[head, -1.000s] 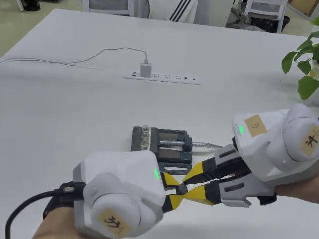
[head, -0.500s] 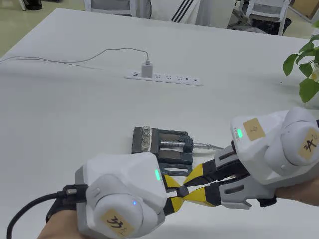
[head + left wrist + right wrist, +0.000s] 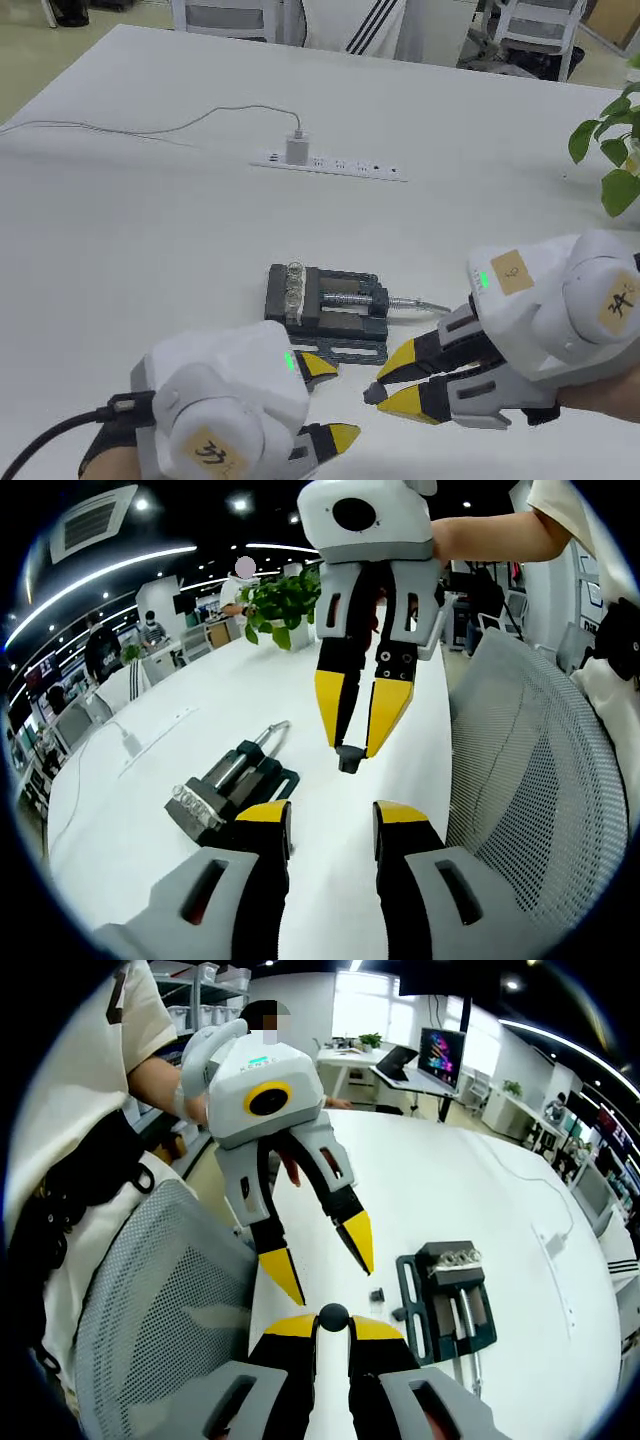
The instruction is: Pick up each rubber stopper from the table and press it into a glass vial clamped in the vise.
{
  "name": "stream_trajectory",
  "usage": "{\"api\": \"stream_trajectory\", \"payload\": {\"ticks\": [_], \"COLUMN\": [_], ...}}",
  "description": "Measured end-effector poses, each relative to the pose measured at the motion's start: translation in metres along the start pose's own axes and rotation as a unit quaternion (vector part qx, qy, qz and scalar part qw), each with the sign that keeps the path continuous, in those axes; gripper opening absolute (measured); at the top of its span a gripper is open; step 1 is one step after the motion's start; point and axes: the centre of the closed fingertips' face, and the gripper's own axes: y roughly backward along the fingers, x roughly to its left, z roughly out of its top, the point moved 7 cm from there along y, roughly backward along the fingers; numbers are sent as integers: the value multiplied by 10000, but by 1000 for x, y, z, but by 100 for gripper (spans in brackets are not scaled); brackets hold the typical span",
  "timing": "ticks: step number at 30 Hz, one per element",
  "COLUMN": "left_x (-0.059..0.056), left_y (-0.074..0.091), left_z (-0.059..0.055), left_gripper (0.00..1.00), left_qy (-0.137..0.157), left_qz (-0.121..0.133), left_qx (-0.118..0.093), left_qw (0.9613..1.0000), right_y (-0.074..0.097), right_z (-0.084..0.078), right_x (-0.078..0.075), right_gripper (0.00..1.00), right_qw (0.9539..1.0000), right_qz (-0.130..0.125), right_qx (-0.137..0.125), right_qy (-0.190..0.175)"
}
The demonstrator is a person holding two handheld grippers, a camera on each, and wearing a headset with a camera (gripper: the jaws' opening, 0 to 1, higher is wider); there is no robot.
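Holding a rubber stopper (image 3: pixel 371 393) pinched in my right gripper (image 3: pixel 379 392), low and right of centre in the head view; my left gripper (image 3: pixel 345 400) stands open, empty. The glass vials (image 3: pixel 294 285) in the vise (image 3: pixel 335 318) lie up-left of it, near but apart.

A charger (image 3: pixel 297 150) sits in the power strip (image 3: pixel 330 164), well apart from the plant (image 3: pixel 612 150).
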Motion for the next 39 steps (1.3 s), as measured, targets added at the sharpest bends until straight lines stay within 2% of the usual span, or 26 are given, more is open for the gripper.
{"api": "stream_trajectory", "payload": {"ticks": [6,10,14,17,19,22,26,31,39], "left_x": [13,21,29,32,33,34,35,36,36], "left_y": [8,17,25,28,30,32,33,34,35], "left_z": [-13,-21,-27,-31,-30,-32,-35,-36,-37], "left_gripper": [54,67,78,87,100,99,99,99,99], "left_qy": [319,607,768,765,592,709,708,713,796], "left_qz": [343,539,735,811,862,859,914,930,974], "left_qx": [-13,-45,-91,-155,-257,-267,-198,-234,-231], "left_qw": [9989,9967,9943,9936,9942,9934,9931,9928,9918], "right_y": [-4,-8,-11,-13,-14,-16,-17,-18,-15], "right_z": [-3,-5,-4,-4,-4,-2,3,10,28], "right_x": [-2,-4,-7,-10,-13,-18,-25,-39,-79], "right_gripper": [7,7,7,7,7,7,7,7,7], "right_qw": [10000,9999,9997,9995,9993,9991,9989,9979,9968], "right_qz": [55,105,151,191,220,242,275,347,254], "right_qx": [70,126,176,233,291,339,388,518,660], "right_qy": [-33,-36,-26,3,0,10,55,156,376]}}
